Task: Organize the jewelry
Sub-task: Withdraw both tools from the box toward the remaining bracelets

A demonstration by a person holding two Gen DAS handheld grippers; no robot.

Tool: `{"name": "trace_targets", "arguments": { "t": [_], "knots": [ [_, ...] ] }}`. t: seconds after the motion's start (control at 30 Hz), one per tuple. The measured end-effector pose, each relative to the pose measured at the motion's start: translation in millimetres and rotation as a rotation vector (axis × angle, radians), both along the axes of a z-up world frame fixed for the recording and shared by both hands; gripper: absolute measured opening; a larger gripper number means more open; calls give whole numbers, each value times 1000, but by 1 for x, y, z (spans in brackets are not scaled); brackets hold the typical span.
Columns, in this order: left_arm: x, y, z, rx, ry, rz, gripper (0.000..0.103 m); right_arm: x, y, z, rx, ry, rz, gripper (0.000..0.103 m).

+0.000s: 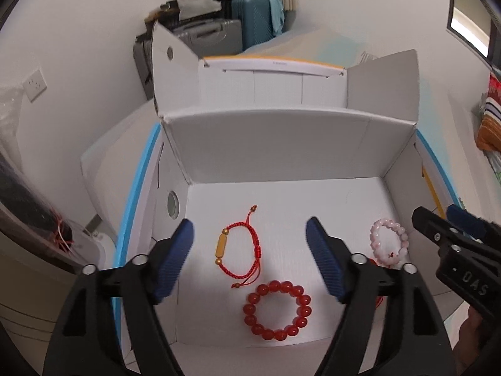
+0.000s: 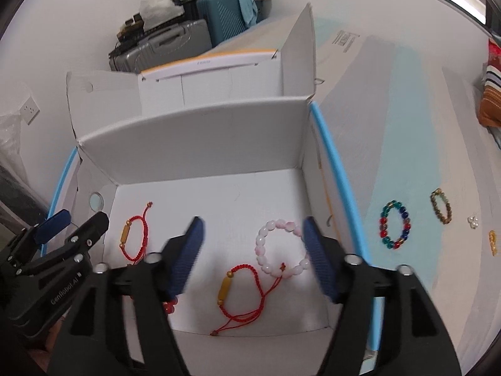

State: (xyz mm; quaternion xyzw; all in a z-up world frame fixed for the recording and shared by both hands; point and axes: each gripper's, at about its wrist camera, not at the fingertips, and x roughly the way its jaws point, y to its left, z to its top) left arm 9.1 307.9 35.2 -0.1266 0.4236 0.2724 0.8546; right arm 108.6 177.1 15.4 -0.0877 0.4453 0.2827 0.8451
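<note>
Both grippers hung over the open white box (image 1: 328, 206), tilted down into it, and neither had hold of anything.

The left gripper (image 1: 250, 257) had its blue fingers (image 1: 175, 260) spread wide. Just below the gap between them, nearest the person, the bracelet of big red beads (image 1: 277, 310) lay flat on the box floor. Right between the fingertips lay a red cord bracelet (image 1: 239, 250) with a long gold bead, touching neither pad.

The right gripper (image 2: 253, 257) stood just as wide. Between its fingers, on the near side, lay a second red cord bracelet (image 2: 242, 294) with its own gold bead, the loose tails running toward the front wall of the box. Just past it, up against the inside of the right-hand finger (image 2: 319, 266), sat the pink bead bracelet (image 2: 280, 250); I could not tell whether bead and pad actually met. In the left wrist view the same pink bracelet showed beyond the left gripper's right finger, with the tip of the right gripper poking in at the edge.

Outside the right gripper's right finger, beyond the box wall and its blue edge, more pieces lay on the pale tabletop (image 2: 407, 156): a bracelet of red, green and blue beads (image 2: 394, 224), then a brown bead bracelet (image 2: 441, 206), then a small white cluster (image 2: 472, 221) and a yellow piece (image 2: 493, 242) too small to make out.

Farther on, the box flaps stood up, and behind them suitcases (image 1: 238, 31) were stacked in the corner.
</note>
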Motion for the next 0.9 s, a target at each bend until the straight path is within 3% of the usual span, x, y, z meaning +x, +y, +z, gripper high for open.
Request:
{"name": "trace_targets", "arguments": {
  "t": [0.5,0.9],
  "knots": [
    [11,-37,19,27,-53,-52,97,12,-58,22,13,-66,-112,93],
    [42,-98,29,28,-76,-160,97,28,-124,34,32,-88,-216,95]
  ]
}}
